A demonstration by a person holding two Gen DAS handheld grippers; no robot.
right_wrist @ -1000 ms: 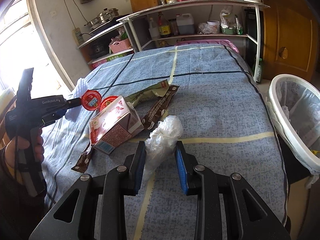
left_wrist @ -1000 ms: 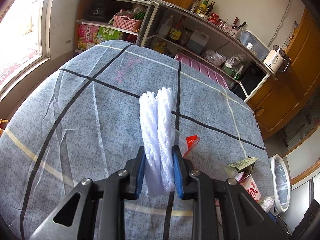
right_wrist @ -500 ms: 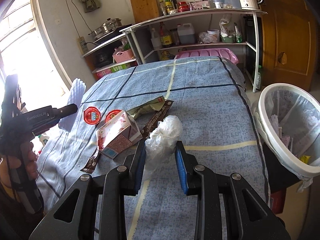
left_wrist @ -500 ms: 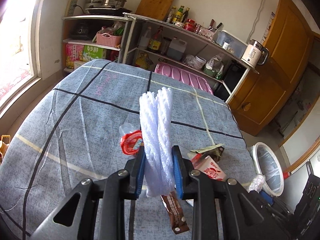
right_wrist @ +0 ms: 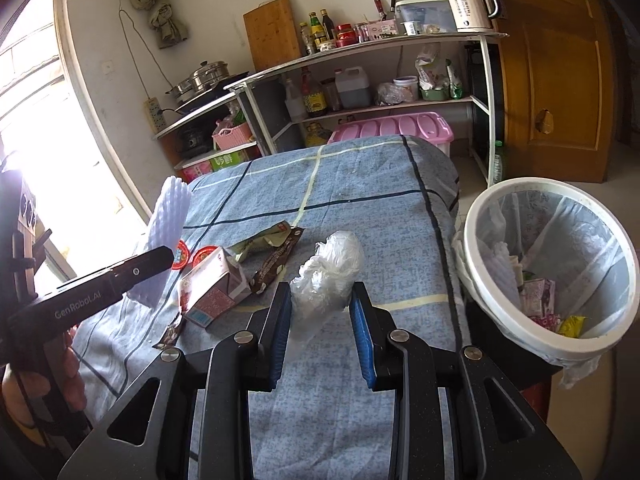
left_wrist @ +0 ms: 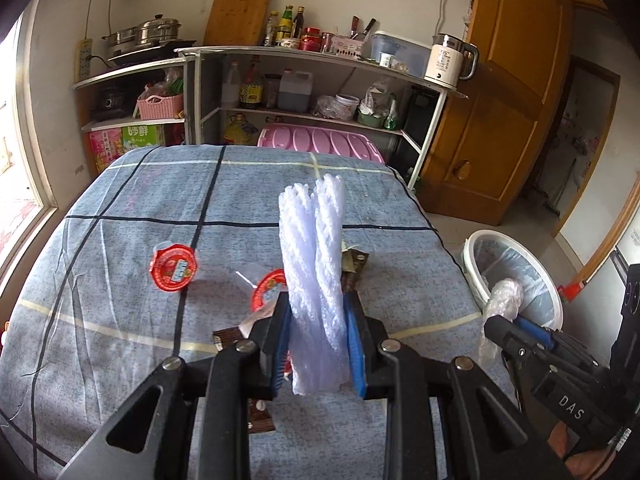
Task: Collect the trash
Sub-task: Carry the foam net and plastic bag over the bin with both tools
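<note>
The far half of the surface (right_wrist: 360, 176) lies bare, open to pass over. Its near left part is crowded: two red lids (left_wrist: 174, 267), a carton (right_wrist: 212, 286) and wrappers (right_wrist: 276, 254) lie close together. The right strip beside the bin (right_wrist: 552, 264) is free. The bin's mouth stands open just off the right edge. Shelves (right_wrist: 360, 76) block the far end.

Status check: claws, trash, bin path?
Left claw shut on white foam net. Right claw shut on crumpled plastic bag. Bin at table's right edge, mouth open, path unobstructed. Carton, wrappers, lids on table.
</note>
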